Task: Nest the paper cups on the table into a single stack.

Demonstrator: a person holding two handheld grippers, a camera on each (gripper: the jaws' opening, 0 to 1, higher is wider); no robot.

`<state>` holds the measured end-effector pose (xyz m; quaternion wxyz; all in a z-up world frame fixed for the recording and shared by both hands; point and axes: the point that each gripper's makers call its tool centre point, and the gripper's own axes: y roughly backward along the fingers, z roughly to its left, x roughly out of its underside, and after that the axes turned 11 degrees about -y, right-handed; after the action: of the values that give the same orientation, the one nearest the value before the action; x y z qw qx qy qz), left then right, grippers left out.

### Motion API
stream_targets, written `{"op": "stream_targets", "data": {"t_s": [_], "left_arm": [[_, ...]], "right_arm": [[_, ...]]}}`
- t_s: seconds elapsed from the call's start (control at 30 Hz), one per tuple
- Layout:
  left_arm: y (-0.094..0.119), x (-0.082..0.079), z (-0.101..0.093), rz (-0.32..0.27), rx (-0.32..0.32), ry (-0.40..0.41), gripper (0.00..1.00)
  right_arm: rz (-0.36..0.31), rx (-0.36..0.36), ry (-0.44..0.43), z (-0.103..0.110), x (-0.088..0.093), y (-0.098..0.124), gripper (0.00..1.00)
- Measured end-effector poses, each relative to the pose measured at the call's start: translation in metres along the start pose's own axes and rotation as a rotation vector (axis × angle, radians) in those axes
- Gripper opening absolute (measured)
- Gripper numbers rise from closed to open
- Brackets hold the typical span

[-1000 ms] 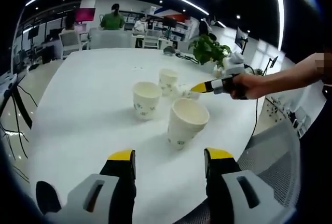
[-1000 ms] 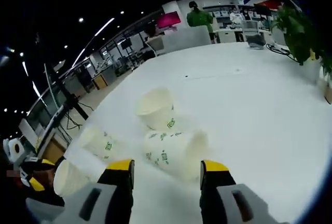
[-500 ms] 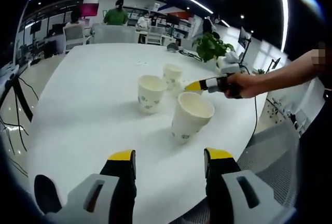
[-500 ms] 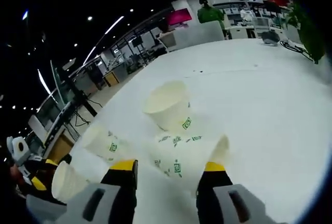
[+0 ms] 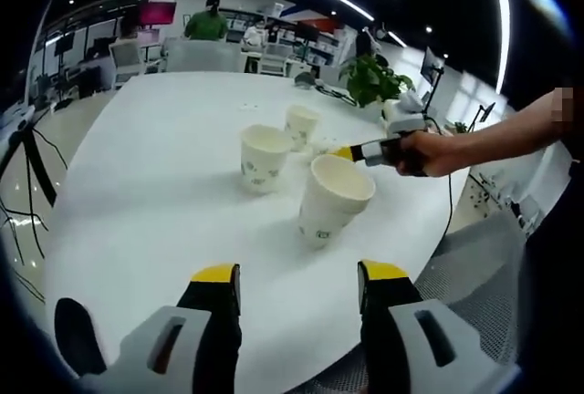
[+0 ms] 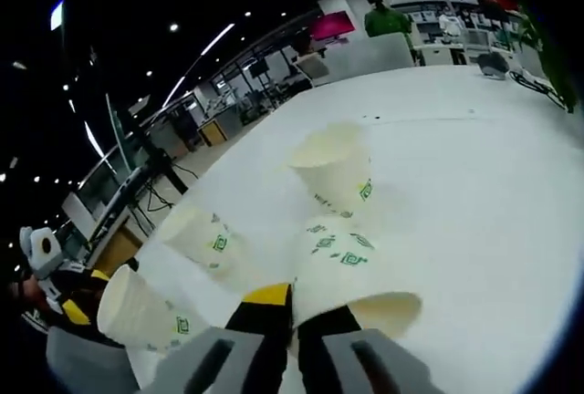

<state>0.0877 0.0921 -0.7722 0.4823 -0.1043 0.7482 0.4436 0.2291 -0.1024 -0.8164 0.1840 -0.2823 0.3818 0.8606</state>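
Four white paper cups with little green printed logos sit on the big white table (image 5: 137, 193), smooth matte tapered cones with rolled rims. In the right gripper view one of them is a tipped-over cup (image 6: 351, 271) lying on its side, open mouth toward the camera, right at the right gripper (image 6: 294, 307), whose yellow-tipped black jaws are pinched almost together; one jaw looks like it's against the cup's wall near the rim, but I can't tell for sure whether the wall is actually clamped between them. Just behind it stands an upright cup (image 6: 336, 168), nearly touching the fallen one. Further left there's a leaning cup (image 6: 198, 239) and, lower left, a nearest-edge cup (image 6: 137, 314) close to the other gripper's yellow tip. In the left gripper view the left gripper (image 5: 297, 289) hangs above the table edge with its jaws spread wide and nothing between them; ahead of it is the front cup (image 5: 330, 201), then the middle cup (image 5: 264, 157), then the far cup (image 5: 301, 126), all mouth-up. The right gripper comes in from the right there, held in a person's hand (image 5: 429, 152), its tip just past the front cup's rim. Beyond that, a leafy potted plant (image 5: 370, 84) on the far side of the table, and office desks and people in the background under ceiling strip lights
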Motion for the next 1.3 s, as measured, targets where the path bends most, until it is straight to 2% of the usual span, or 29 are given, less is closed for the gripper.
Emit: {"op": "stream_targets", "data": {"t_s": [0.33, 0.57, 0.63, 0.7, 0.87, 1.03, 1.17, 1.23, 1.3], "left_arm": [[-0.002, -0.006, 0.0, -0.015, 0.004, -0.02, 0.5], [-0.005, -0.013, -0.002, -0.024, 0.016, -0.036, 0.5], [-0.005, -0.016, -0.002, -0.032, 0.015, -0.036, 0.5], [-0.005, -0.019, -0.003, -0.043, 0.015, -0.034, 0.5], [-0.006, -0.023, -0.007, -0.051, 0.025, -0.042, 0.5], [-0.006, -0.028, -0.007, -0.072, 0.029, -0.039, 0.5], [-0.006, -0.03, -0.01, -0.079, 0.035, -0.032, 0.5], [-0.006, -0.03, -0.011, -0.077, 0.04, -0.041, 0.5], [-0.007, -0.031, -0.012, -0.08, 0.043, -0.042, 0.5]], "right_arm": [[0.036, 0.019, 0.097, -0.003, 0.009, 0.018, 0.0], [0.041, 0.024, 0.157, 0.011, 0.008, 0.035, 0.0], [0.042, 0.021, 0.176, 0.023, 0.009, 0.042, 0.0], [0.037, 0.02, 0.18, 0.027, 0.003, 0.048, 0.0], [0.04, 0.017, 0.223, 0.032, 0.002, 0.05, 0.0], [0.05, 0.011, 0.269, 0.049, -0.003, 0.061, 0.0], [0.054, -0.011, 0.303, 0.068, 0.0, 0.065, 0.0], [0.061, -0.02, 0.326, 0.065, -0.001, 0.062, 0.0], [0.07, -0.027, 0.357, 0.072, -0.001, 0.064, 0.0]]}}
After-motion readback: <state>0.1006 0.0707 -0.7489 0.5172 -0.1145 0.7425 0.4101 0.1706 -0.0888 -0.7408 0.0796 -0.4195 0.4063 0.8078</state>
